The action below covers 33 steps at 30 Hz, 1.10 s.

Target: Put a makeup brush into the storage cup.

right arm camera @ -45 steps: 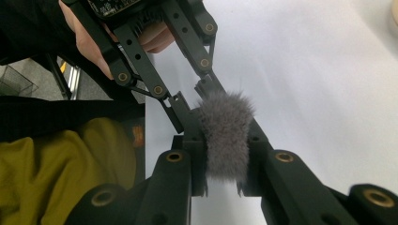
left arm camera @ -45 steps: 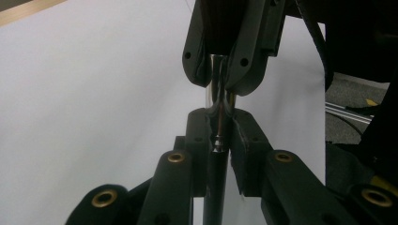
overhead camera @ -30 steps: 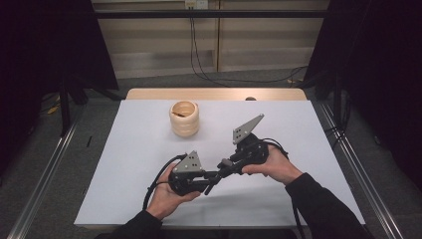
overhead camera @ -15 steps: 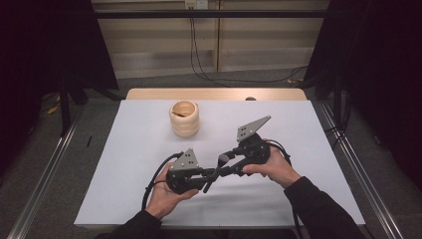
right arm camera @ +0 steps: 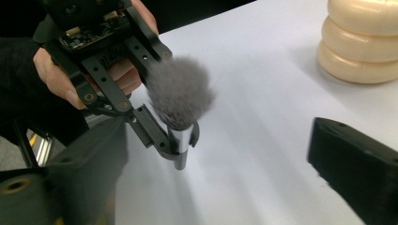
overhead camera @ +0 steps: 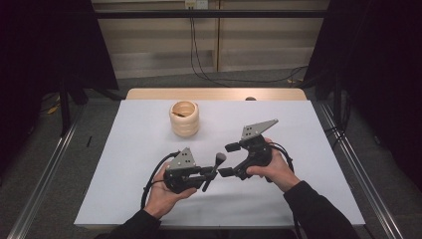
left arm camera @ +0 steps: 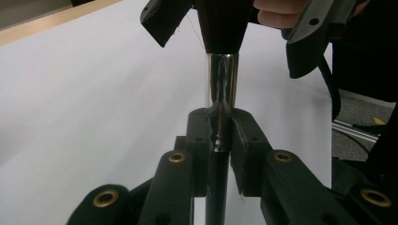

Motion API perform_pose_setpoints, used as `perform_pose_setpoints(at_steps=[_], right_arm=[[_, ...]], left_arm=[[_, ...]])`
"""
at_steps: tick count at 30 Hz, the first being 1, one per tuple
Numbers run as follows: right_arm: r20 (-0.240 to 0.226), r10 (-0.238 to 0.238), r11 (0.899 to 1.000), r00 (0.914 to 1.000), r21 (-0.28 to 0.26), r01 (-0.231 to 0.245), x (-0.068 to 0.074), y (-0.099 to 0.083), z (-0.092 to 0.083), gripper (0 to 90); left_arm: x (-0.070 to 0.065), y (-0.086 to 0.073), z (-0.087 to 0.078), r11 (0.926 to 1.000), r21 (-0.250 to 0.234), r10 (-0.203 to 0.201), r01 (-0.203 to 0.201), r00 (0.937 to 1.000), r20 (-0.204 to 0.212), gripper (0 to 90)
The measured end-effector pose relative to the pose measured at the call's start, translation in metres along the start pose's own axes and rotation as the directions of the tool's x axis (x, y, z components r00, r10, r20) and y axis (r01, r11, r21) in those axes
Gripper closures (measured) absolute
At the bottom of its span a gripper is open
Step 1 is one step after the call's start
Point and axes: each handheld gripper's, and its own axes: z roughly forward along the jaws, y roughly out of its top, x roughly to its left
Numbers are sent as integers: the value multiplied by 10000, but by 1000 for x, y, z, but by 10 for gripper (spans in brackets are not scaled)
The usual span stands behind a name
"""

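High view: left gripper (overhead camera: 206,175) fingers clamp the brush (overhead camera: 213,170) handle; right gripper (overhead camera: 225,160) fingers, just opening, stand wide around its bristles.

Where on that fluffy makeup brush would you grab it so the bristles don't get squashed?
Probably on the shiny metal collar of the brush, pinching from both sides across the stem, as the left gripper does. That part is narrow, rigid and round, and the soft bristle head stays free of the jaws.
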Motion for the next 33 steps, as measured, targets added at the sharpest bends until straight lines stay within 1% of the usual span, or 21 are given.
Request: perform_pose_setpoints(at_steps=[1,2,3,4,5,6,8,9,11,13,14,16,18,19,20,21,24,26,28,30,33], right_arm=[[180,90,9999,9998,-119,-87,0,-1,-1,10],[362,17,9996,9993,-277,-7,0,-2,-2,15],[413,2,9993,9991,-374,14,-1,-2,-3,13],[493,58,9990,9988,-441,-36,-1,-2,-4,12],[550,89,9985,9984,-536,-59,-1,-2,-5,12],[675,59,9978,9977,-669,-13,0,-2,-6,12],[936,-3,9960,9956,-884,86,1,-3,-8,14],[946,-56,9953,9955,-961,147,0,-5,-9,12],[893,36,9947,9960,-1023,56,-1,-9,-10,9],[1127,68,9951,9936,-988,44,-2,-12,-11,13],[1258,189,9948,9919,-1015,-61,-2,-14,-13,14],[1333,288,9933,9907,-1149,-134,-2,-16,-15,10],[1550,355,9912,9873,-1311,-150,-2,-18,-18,10],[1841,349,9902,9823,-1394,-90,-2,-19,-20,9],[2203,354,9885,9748,-1510,-18,-1,-21,-21,20],[2340,364,9870,9716,-1608,17,-1,-23,-23,23],[2427,272,9863,9697,-1647,135,1,-27,-26,19],[2537,240,9837,9670,-1784,224,2,-30,-28,18],[2566,268,9833,9662,-1809,208,2,-33,-29,13],[2947,296,9817,9551,-1885,278,3,-37,-30,21],[3285,294,9817,9441,-1873,346,6,-43,-31,23]], left_arm=[[0,0,0,10000,-49,-35,35,10000,6,788],[1,0,0,9999,-92,-59,60,10000,45,788],[1,0,-1,10000,-64,-47,47,10000,-2,788],[0,0,-1,9998,-140,-159,159,9999,-27,788],[2,0,-2,9999,-137,-80,80,10000,-43,788],[2,-1,-2,9994,-284,-181,181,9998,-22,788],[3,0,-4,9996,-233,-133,130,9998,-124,788],[3,0,-5,9994,-293,-202,198,9997,-141,788],[4,0,-7,9995,-242,-196,191,9995,-233,788],[4,0,-8,9990,-364,-262,256,9995,-184,788],[4,0,-8,9988,-404,-291,286,9995,-131,788],[3,1,-10,9989,-387,-269,262,9995,-178,788],[2,1,-11,9985,-470,-288,284,9995,-97,788],[2,1,-11,9989,-399,-232,225,9996,-169,788],[3,1,-12,9987,-438,-257,252,9996,-121,787],[3,1,-13,9990,-375,-260,253,9995,-194,788],[4,0,-14,9983,-479,-331,323,9993,-172,787],[5,1,-16,9984,-426,-389,377,9989,-280,788],[6,0,-17,9979,-473,-466,453,9985,-272,788],[7,0,-18,9976,-464,-537,521,9980,-334,788],[10,-1,-20,9973,-454,-586,568,9975,-390,787]])
